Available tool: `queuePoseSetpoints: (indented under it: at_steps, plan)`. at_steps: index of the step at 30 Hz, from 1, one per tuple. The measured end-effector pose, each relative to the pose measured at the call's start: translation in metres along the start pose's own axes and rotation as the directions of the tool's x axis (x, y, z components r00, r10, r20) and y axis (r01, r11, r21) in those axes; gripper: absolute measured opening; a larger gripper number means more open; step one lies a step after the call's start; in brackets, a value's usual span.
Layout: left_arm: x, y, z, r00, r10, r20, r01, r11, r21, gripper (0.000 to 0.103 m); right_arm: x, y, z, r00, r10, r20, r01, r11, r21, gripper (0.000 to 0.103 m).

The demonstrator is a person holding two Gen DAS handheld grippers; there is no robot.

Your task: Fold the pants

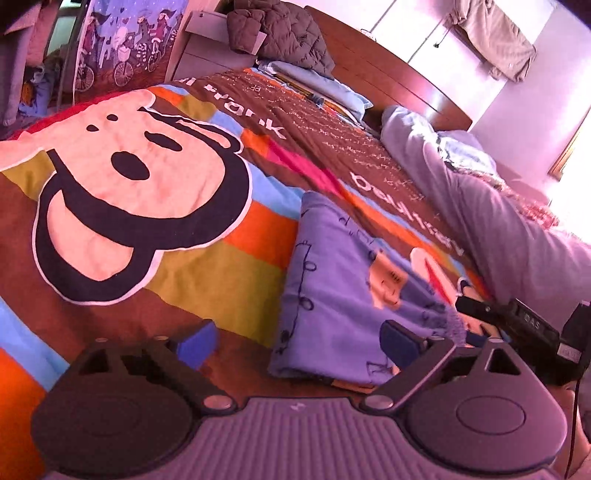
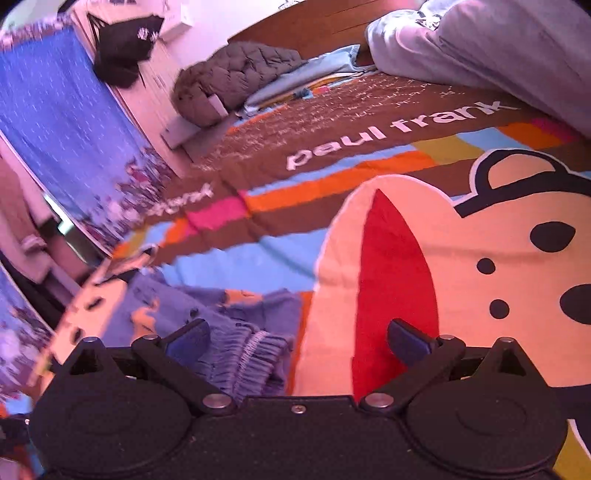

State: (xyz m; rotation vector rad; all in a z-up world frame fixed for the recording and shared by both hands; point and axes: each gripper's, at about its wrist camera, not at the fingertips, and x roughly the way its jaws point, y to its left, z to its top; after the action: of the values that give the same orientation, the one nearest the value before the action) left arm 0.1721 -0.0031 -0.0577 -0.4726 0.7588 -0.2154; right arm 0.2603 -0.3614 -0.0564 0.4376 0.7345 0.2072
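1. Lying on the bright striped bedspread with the big cartoon monkey face, the blue-purple printed fleece pants sit folded into a narrow, long bundle just beside that face.
2. From the left wrist view, the left gripper hovers at the near end of the pants with its jaws spread wide; one blue fingertip is over the fabric's near corner, the other over bare bedspread, and nothing is pinched between them.
3. From the right wrist view, the right gripper also has its jaws apart. The gathered elastic waistband of the pants bunches between and under its fingers, close to the left pad, but neither pad presses on it.
4. Part of the right gripper's black body shows in the left view at the far side of the pants.
5. Beyond the monkey face, toward the wooden headboard, a dark quilted jacket is heaped on folded pale blue bedding.
6. A grey-lilac rumpled duvet lies along the bedspread's edge, well apart from the pants.
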Motion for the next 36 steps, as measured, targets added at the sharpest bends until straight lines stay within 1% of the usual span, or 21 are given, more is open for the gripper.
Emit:
queuePoseSetpoints:
  at_steps: [2, 4, 6, 7, 9, 12, 14, 16, 17, 18, 20, 22, 23, 25, 29, 32, 34, 36]
  plan:
    - [0.002, -0.003, 0.007, 1.000, 0.000, -0.017, 0.000, 1.000, -0.001, 0.100, -0.004, -0.003, 0.004, 0.997, 0.068, -0.030, -0.067, 0.997, 0.028, 0.102]
    - [0.005, -0.013, 0.015, 0.999, 0.019, -0.027, -0.018, 0.999, 0.035, 0.101, -0.008, -0.007, 0.005, 0.990, 0.132, -0.051, -0.128, 0.989, 0.077, 0.102]
    - [0.010, -0.029, 0.023, 0.999, 0.035, -0.022, -0.032, 0.993, 0.111, 0.102, -0.008, -0.008, 0.005, 0.981, 0.176, -0.079, -0.167, 0.980, 0.106, 0.102]
    - [0.013, -0.038, 0.026, 0.999, 0.048, -0.017, -0.045, 0.987, 0.155, 0.102, -0.008, -0.006, 0.003, 0.980, 0.180, -0.089, -0.170, 0.979, 0.109, 0.102]
    - [0.021, -0.055, 0.029, 0.995, 0.095, -0.012, -0.089, 0.966, 0.242, 0.103, -0.006, -0.004, 0.000, 0.979, 0.170, -0.109, -0.157, 0.981, 0.115, 0.102]
    - [0.040, -0.070, 0.029, 0.986, 0.166, -0.004, -0.154, 0.923, 0.354, 0.103, -0.001, -0.004, -0.005, 0.977, 0.172, -0.128, -0.154, 0.978, 0.142, 0.102]
    - [0.055, -0.072, 0.028, 0.979, 0.205, -0.012, -0.184, 0.899, 0.398, 0.103, 0.001, -0.002, -0.009, 0.976, 0.172, -0.133, -0.154, 0.978, 0.138, 0.102]
    - [0.070, -0.070, 0.029, 0.965, 0.258, -0.053, -0.212, 0.880, 0.424, 0.102, 0.000, 0.000, -0.011, 0.978, 0.163, -0.128, -0.148, 0.981, 0.122, 0.102]
    - [0.076, -0.066, 0.030, 0.959, 0.273, -0.075, -0.219, 0.883, 0.414, 0.102, 0.000, 0.000, -0.012, 0.979, 0.165, -0.121, -0.150, 0.981, 0.124, 0.102]
    - [0.079, -0.061, 0.031, 0.958, 0.270, -0.093, -0.215, 0.897, 0.386, 0.102, 0.000, -0.001, -0.013, 0.979, 0.171, -0.112, -0.156, 0.979, 0.131, 0.101]
    - [0.077, -0.051, 0.032, 0.965, 0.240, -0.108, -0.196, 0.928, 0.318, 0.103, 0.001, -0.003, -0.015, 0.977, 0.191, -0.093, -0.176, 0.972, 0.154, 0.094]
    - [0.074, -0.043, 0.033, 0.967, 0.231, -0.108, -0.192, 0.937, 0.291, 0.103, 0.002, -0.002, -0.017, 0.979, 0.181, -0.091, -0.167, 0.975, 0.145, 0.086]
    - [0.074, -0.043, 0.033, 0.967, 0.230, -0.108, -0.191, 0.938, 0.289, 0.103, 0.003, 0.000, -0.018, 0.981, 0.169, -0.091, -0.156, 0.979, 0.133, 0.084]
    - [0.073, -0.043, 0.031, 0.967, 0.233, -0.106, -0.193, 0.935, 0.299, 0.102, 0.003, 0.003, -0.020, 0.983, 0.160, -0.093, -0.149, 0.982, 0.115, 0.077]
    - [0.073, -0.043, 0.031, 0.964, 0.244, -0.101, -0.202, 0.927, 0.315, 0.102, 0.004, 0.003, -0.021, 0.984, 0.155, -0.089, -0.144, 0.982, 0.120, 0.073]
    - [0.074, -0.045, 0.031, 0.963, 0.249, -0.105, -0.205, 0.927, 0.315, 0.102, 0.004, 0.002, -0.022, 0.986, 0.147, -0.084, -0.135, 0.983, 0.128, 0.066]
    - [0.075, -0.047, 0.031, 0.961, 0.255, -0.109, -0.209, 0.924, 0.321, 0.102, 0.004, 0.002, -0.023, 0.986, 0.143, -0.084, -0.132, 0.984, 0.122, 0.054]
    - [0.075, -0.047, 0.031, 0.958, 0.264, -0.112, -0.216, 0.922, 0.320, 0.102, 0.005, 0.004, -0.024, 0.987, 0.139, -0.085, -0.130, 0.985, 0.112, 0.048]
